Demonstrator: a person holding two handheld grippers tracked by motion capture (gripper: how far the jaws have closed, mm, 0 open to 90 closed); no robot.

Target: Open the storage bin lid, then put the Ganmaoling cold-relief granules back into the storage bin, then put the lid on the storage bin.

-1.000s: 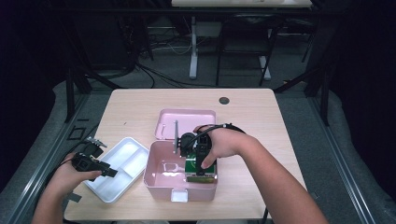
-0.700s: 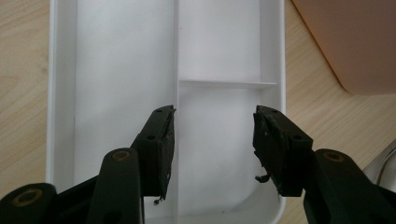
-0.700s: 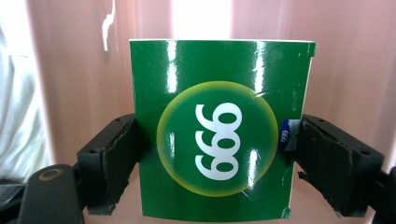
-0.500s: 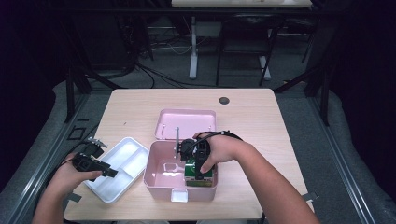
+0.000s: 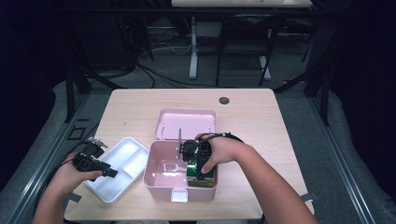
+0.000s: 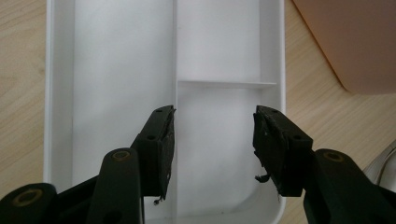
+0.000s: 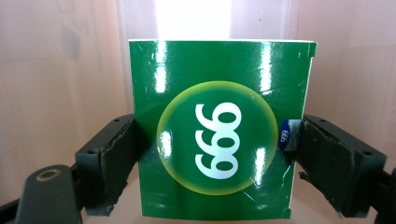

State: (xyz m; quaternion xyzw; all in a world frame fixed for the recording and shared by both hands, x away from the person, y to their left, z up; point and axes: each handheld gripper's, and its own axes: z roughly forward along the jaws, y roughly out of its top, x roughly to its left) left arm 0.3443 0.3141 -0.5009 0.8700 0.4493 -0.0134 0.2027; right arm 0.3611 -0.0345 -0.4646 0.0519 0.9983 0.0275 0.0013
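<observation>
A green box (image 7: 219, 93) printed with white numerals in a yellow-green circle stands in the right near corner of an open pink case (image 5: 156, 183). My right gripper (image 7: 217, 135) is shut on this green box (image 5: 210, 180), one jaw on each side, reaching down into the case from above (image 5: 200, 173). To the left, my left gripper (image 5: 111, 173) hangs open over a white divided tray (image 5: 122, 161). In the left gripper view its jaws (image 6: 212, 140) stand apart above the tray's small compartment (image 6: 219, 42), holding nothing.
The case's pink lid (image 5: 187, 123) lies flat on the table behind it. A black round cap (image 5: 224, 100) sits in the table top near the far edge. Pale wood table (image 5: 261, 121) extends right of the case. Dark floor and desk legs lie beyond.
My right hand has shifted slightly toward the near side and lower into the pink case with the green box. The left gripper and tray have stayed in place.
</observation>
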